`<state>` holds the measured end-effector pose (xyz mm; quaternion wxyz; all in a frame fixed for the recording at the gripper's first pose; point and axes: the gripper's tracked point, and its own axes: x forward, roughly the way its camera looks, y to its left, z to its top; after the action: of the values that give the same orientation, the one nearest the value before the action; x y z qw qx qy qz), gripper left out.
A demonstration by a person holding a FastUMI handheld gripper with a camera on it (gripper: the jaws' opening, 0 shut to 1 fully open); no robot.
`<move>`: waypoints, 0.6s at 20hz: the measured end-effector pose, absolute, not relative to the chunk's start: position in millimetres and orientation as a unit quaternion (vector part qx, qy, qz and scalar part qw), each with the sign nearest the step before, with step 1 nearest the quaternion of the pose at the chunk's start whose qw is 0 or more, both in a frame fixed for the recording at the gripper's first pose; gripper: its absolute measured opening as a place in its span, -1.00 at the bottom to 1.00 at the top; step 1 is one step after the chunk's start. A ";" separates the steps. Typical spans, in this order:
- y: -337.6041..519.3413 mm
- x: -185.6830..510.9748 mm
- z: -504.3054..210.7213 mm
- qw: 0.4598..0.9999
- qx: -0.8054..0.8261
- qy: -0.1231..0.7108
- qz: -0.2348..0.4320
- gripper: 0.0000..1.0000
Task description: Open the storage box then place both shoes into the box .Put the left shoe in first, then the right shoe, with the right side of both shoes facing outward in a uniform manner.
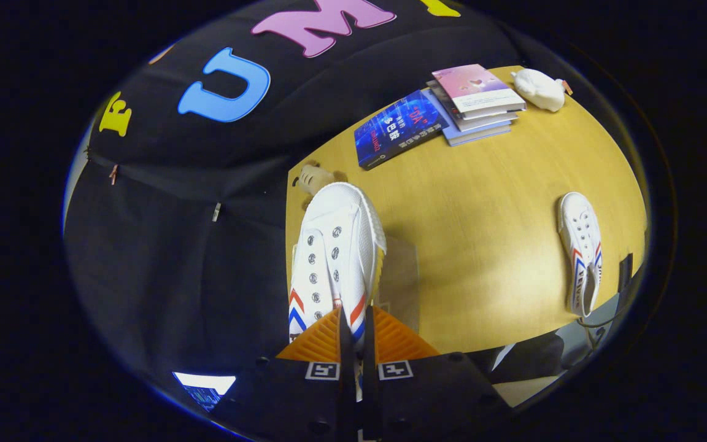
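Note:
My gripper is shut on a white canvas shoe with red and blue chevrons, both fingers pinching its collar. The shoe hangs above the wooden table, toe pointing away from the fingers, eyelets facing me. Under it, just right of the shoe, a clear storage box is faintly visible on the table; I cannot tell if its lid is open. The second white shoe lies on the table far to the right, near the front edge.
A blue book and a stack of books lie at the far side of the yellow wooden table. A white plush toy sits beside the stack. A small brown plush toy lies beyond the held shoe's toe.

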<state>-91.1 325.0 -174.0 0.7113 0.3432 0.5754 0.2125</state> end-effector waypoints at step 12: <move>459.7 -120.2 -248.8 0.672 0.306 0.646 0.193 -0.83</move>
<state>-120.2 459.7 -248.8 0.6721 0.3056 0.6463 0.1930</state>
